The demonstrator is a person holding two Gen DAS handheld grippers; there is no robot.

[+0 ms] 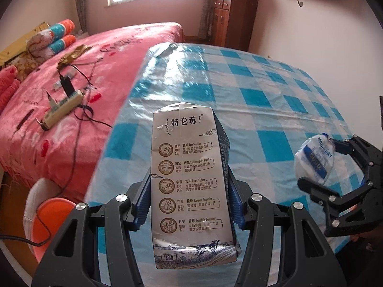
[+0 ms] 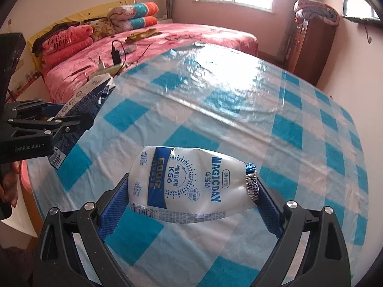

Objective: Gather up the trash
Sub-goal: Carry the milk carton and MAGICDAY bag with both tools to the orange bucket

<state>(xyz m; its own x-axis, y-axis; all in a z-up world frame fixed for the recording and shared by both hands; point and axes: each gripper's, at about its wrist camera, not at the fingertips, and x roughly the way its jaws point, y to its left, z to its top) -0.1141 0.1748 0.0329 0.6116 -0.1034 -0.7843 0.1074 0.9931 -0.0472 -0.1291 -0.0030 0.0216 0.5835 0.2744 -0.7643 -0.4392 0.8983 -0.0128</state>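
Left hand-held gripper (image 1: pixel 189 205) clamped on a milk carton (image 1: pixel 189 181), held upright at lower centre of the left wrist view above the checked counter (image 1: pixel 263 91); right hand-held gripper (image 2: pixel 191 201) clamped end to end on a crushed white yogurt bottle (image 2: pixel 191 186), lying crosswise at lower centre of the right wrist view, foil-capped neck to the right. Probably both empty and light: carton stiff enough along its narrow sides, best pinched mid-height; bottle thin, soft and slick, likely to buckle or slip, so better gripped across the dented belly than by the foil. No bin visible in either view.
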